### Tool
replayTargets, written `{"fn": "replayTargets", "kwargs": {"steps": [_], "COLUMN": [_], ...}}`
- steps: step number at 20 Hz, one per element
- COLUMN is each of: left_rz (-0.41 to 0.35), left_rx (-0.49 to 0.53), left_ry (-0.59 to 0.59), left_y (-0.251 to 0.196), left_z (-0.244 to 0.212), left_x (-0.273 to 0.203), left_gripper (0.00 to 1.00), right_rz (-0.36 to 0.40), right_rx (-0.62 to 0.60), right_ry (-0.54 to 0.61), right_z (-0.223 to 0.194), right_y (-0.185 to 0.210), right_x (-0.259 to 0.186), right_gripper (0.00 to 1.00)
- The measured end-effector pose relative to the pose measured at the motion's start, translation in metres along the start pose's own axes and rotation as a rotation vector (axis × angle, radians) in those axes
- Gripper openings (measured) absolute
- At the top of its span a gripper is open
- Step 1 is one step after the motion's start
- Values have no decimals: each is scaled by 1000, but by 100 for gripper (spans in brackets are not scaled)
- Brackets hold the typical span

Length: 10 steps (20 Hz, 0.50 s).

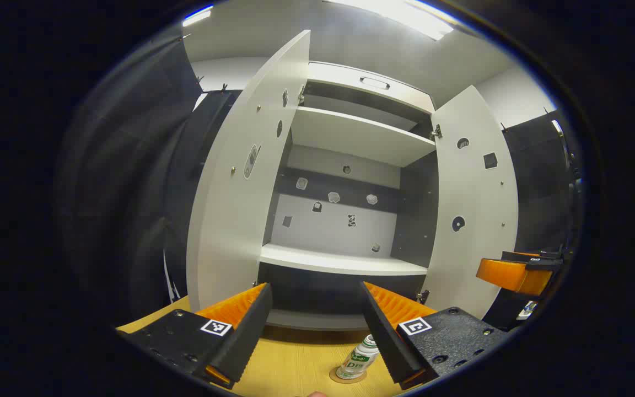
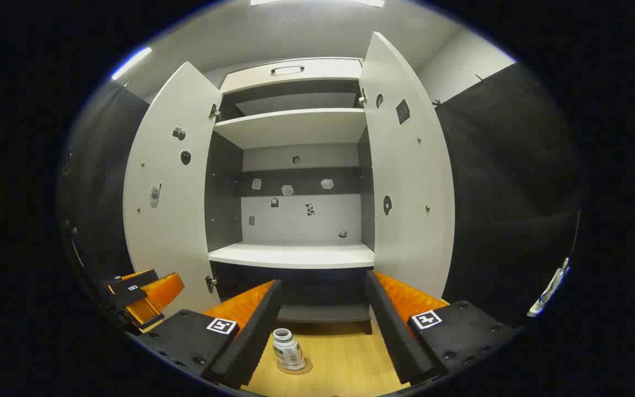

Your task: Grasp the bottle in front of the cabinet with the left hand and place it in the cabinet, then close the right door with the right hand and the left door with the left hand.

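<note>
A small white bottle with a green label stands upright on a round coaster on the wooden table, in front of the open white cabinet. In the left gripper view it is low, just inside the right finger of my left gripper, which is open and above and behind it. In the right gripper view the bottle stands near the left finger of my open right gripper. Both doors stand wide: left door, right door. The other gripper appears at the edge of each view.
The cabinet has a low white shelf and an upper shelf, both bare, with small stickers on the back wall and doors. Black cloth walls flank the cabinet. The wooden table runs up to the cabinet's base.
</note>
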State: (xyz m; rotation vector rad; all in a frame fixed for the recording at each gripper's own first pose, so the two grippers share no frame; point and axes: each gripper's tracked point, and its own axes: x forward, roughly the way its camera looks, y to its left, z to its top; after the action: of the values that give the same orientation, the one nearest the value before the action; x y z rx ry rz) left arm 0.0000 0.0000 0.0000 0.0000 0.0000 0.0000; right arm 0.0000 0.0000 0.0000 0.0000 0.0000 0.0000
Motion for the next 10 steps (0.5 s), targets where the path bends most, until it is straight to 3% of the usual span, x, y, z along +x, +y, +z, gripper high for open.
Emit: {"fn": "replayTargets", "kwargs": {"steps": [1, 2, 10], "left_rz": [-5, -9, 41], "left_rx": [-5, -9, 21], "left_ry": [1, 4, 14], "left_y": [-2, -4, 6], "left_z": [0, 0, -3], "left_x": [2, 2, 2], "left_gripper": [95, 95, 95], "right_rz": [-2, -7, 27], "right_rx": [-4, -8, -11], "right_ry": [-2, -5, -10], "right_z": [1, 2, -3], "right_y": [-3, -8, -6], "right_x": [1, 2, 7], "right_gripper": [99, 90, 91]}}
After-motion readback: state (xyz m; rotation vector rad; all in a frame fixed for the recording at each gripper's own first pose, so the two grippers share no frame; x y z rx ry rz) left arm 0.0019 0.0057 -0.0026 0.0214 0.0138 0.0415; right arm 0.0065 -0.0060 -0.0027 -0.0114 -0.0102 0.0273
